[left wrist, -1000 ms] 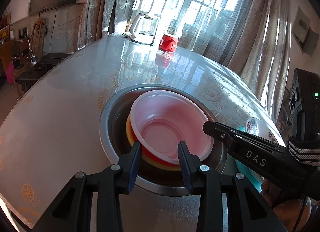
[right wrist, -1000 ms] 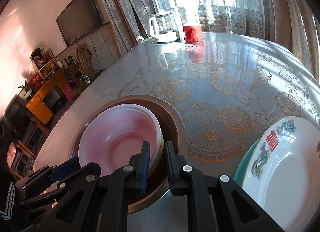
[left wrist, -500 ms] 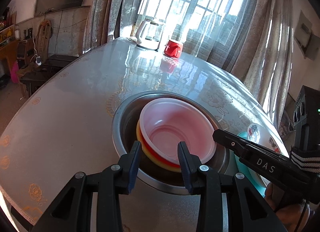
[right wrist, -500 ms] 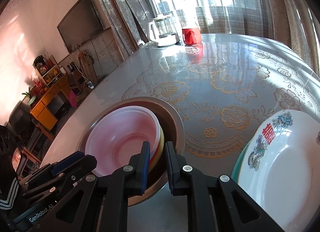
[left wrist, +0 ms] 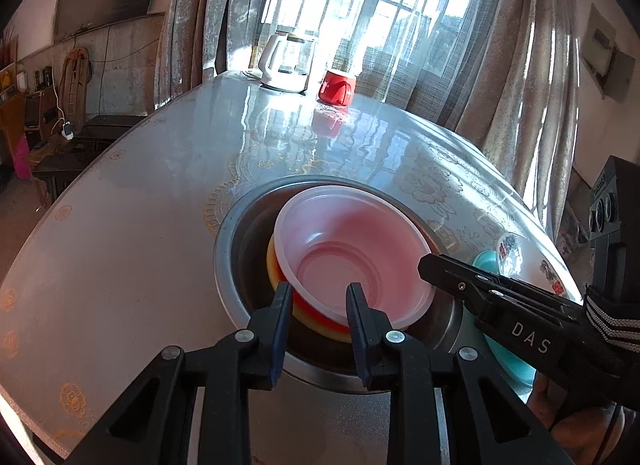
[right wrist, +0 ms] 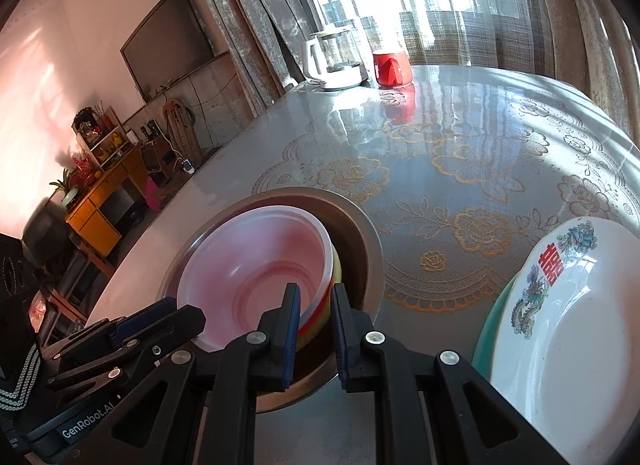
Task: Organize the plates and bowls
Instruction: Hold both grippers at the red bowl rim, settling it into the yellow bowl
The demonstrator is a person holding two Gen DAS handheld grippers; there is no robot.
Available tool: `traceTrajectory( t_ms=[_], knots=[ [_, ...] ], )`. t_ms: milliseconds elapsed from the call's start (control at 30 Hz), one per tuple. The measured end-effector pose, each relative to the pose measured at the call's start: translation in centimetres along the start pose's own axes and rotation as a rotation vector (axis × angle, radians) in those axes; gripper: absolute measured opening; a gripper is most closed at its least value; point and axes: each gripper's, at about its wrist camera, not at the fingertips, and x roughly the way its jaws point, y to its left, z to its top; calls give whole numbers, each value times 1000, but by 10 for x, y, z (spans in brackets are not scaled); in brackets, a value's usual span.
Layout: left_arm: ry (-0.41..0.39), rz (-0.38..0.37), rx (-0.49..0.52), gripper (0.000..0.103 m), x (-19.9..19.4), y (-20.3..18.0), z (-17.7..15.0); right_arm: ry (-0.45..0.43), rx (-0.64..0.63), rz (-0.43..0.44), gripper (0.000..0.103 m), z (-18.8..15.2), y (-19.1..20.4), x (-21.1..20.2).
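A translucent pink bowl (left wrist: 352, 241) (right wrist: 256, 261) sits tilted on top of red and yellow bowls (left wrist: 276, 265), all inside a metal basin (left wrist: 240, 233) (right wrist: 362, 225). My left gripper (left wrist: 319, 297) straddles the stack's near rim, one finger outside and one inside the pink bowl. Its jaws are closing, with a gap still showing around the rim. My right gripper (right wrist: 316, 297) is shut on the stack's right rim, one finger inside the pink bowl and the other between the stack and the basin wall. Its tip (left wrist: 426, 265) meets the bowl's edge in the left wrist view.
A white plate with a red and blue pattern (right wrist: 568, 325) lies on a teal plate (right wrist: 486, 329) to the right of the basin. A white kettle (left wrist: 284, 65) and a red mug (left wrist: 338, 87) stand at the far edge of the glossy round table (left wrist: 120, 245).
The left gripper's jaws have narrowed around the bowls' near rim. The right gripper keeps its hold on the stack's rim, and the bowls stay in the basin.
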Motion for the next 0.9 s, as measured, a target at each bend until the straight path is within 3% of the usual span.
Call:
traceTrajectory(
  t_ms=[133,400,900],
  knots=[
    [-23,-53,-8,25,-6,3,3,-26,18,-3,12,1,-4,-5],
    [-5,-76,-56,25,-15,14,5,-25,48,52,12,6,-2,-14],
    [19,-42,-32,25,-3,9,-1,19,69,32,13,-1,-4,-3]
  ],
)
